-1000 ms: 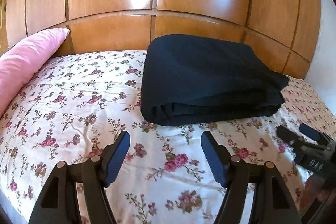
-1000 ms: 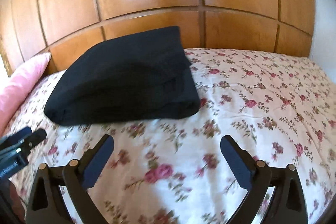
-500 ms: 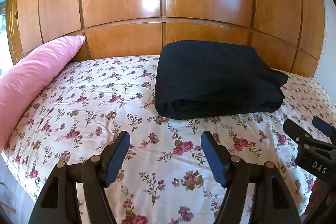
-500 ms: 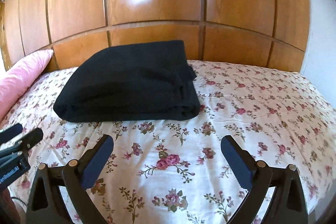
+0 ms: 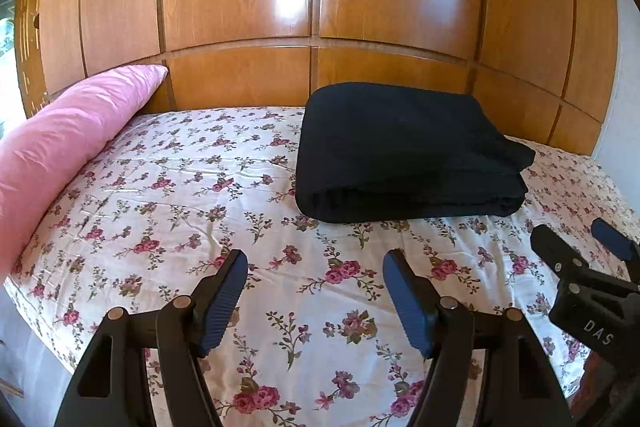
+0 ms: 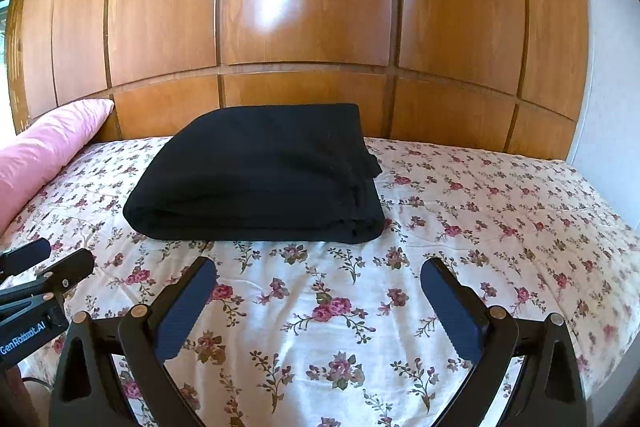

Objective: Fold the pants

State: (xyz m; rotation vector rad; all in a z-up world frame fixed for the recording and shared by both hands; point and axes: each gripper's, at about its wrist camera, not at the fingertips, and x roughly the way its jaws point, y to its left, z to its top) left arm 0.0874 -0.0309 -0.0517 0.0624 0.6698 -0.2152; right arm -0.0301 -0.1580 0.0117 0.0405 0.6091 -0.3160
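Pants (image 6: 256,179), folded, lie near the bed's (image 5: 168,227) headboard edge, bare sheet all around. Left gripper (image 5: 314,293) and right gripper (image 6: 318,295), both spread empty, have pulled farther back.

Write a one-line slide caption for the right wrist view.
Open right claw hovers over floral bedsheet, facing folded black pants; left claw at left edge.

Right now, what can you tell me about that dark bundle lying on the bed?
The black pants look like soft, matte cloth, folded into a thick rectangular stack of several layers. The rounded fold faces the cameras, with layered edges at the right. They lie flat on the floral bedsheet near the wooden headboard. Neither gripper touches them.
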